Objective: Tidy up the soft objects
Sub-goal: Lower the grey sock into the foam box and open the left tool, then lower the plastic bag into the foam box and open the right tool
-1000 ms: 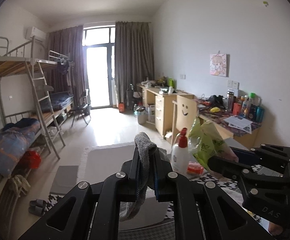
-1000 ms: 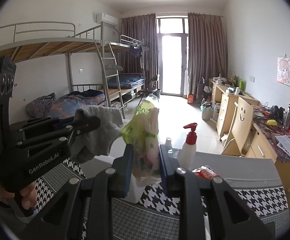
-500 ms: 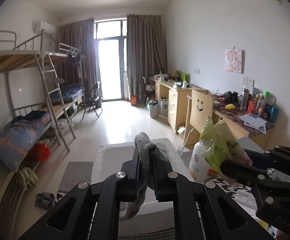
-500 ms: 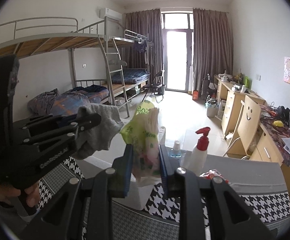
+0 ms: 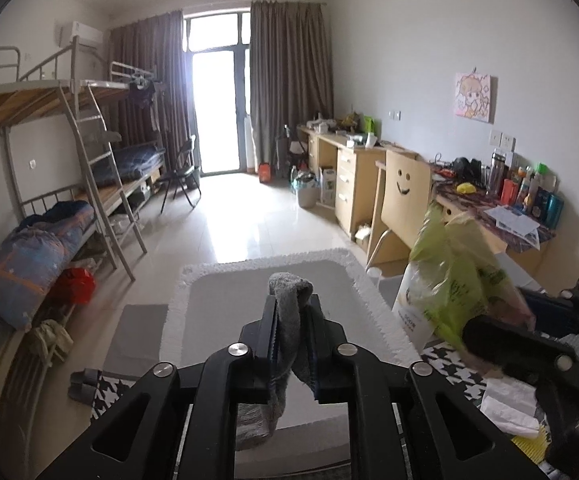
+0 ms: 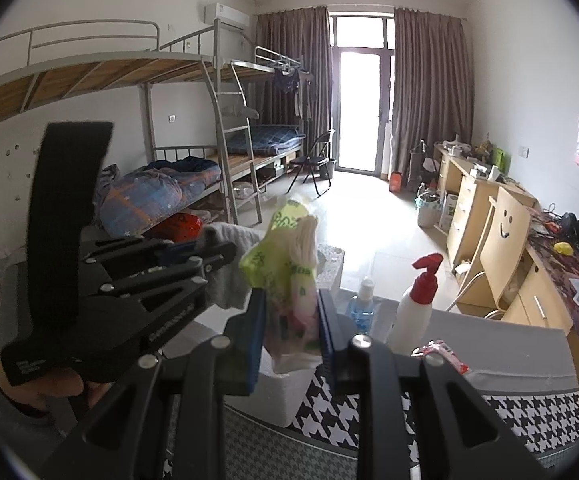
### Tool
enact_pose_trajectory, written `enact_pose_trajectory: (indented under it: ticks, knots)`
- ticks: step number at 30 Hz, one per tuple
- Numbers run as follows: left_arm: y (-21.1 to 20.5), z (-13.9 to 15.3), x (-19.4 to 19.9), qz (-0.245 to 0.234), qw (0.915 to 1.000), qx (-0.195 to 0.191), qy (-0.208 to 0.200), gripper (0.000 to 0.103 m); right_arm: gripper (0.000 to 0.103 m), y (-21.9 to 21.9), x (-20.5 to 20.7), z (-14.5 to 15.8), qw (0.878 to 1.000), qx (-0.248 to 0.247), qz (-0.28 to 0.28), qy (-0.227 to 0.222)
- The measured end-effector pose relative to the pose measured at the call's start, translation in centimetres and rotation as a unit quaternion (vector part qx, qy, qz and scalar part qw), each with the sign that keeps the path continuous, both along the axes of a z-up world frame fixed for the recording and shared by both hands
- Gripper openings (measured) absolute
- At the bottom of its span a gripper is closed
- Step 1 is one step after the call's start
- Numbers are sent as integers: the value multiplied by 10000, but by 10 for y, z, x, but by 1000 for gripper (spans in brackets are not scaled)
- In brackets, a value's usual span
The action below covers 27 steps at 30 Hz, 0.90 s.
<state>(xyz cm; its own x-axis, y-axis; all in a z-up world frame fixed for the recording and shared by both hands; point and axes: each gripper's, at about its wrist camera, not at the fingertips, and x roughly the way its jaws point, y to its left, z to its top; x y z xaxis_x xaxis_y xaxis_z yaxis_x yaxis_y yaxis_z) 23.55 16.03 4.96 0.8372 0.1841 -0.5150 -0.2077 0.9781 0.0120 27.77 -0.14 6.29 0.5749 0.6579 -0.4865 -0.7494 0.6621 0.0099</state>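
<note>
A grey sock point(image 5: 289, 312) hangs between the fingers of my left gripper point(image 5: 292, 320), above the grey inside of a white bin point(image 5: 257, 265). The left jaws are opening, and the sock still spans the gap between both pads. My right gripper point(image 6: 292, 320) is shut on a green and yellow plastic bag point(image 6: 289, 280) with white material inside, held over the bin's white wall point(image 6: 285, 388). In the right wrist view the left gripper point(image 6: 217, 254) and the sock point(image 6: 231, 284) are just left of the bag. The bag point(image 5: 457, 280) shows at the right of the left wrist view.
A white spray bottle with a red pump point(image 6: 415, 308), a small blue bottle point(image 6: 363, 310) and a red packet point(image 6: 443, 356) stand on the houndstooth cloth point(image 6: 529, 412). Crumpled tissue point(image 5: 509, 404) lies near the right gripper. A smiley chair point(image 6: 503, 240) and bunk beds point(image 6: 193, 188) stand beyond.
Both grippers have moved forward and slightly down over the white bin. The left jaws stand a little wider around the sock. The spray bottle has gone behind the bag in the left view.
</note>
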Motion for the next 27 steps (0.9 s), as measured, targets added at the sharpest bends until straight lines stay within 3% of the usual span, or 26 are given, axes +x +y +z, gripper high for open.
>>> enact_pose_trajectory:
  ticks: [1,3,5,15,27]
  knots:
    - [2,-1,0,62,10000,-7,43,28,29,-1,2,0,10000,8,-1,25]
    - [3,-1,-1,186,9998,17,35,67,29,-2,5,-1,10000,15,-35,58]
    - [7,1,-6,330,9994,25,-70,77,29,-1,3,0,10000,5,-44,53]
    - [21,13,-28,638,9974,-7,-348,100,29,13,6,-5,9999,-118,11,97]
    - [38,14,-52,941,9942,62,-513,102,29,30,13,-9,9993,-123,260,248]
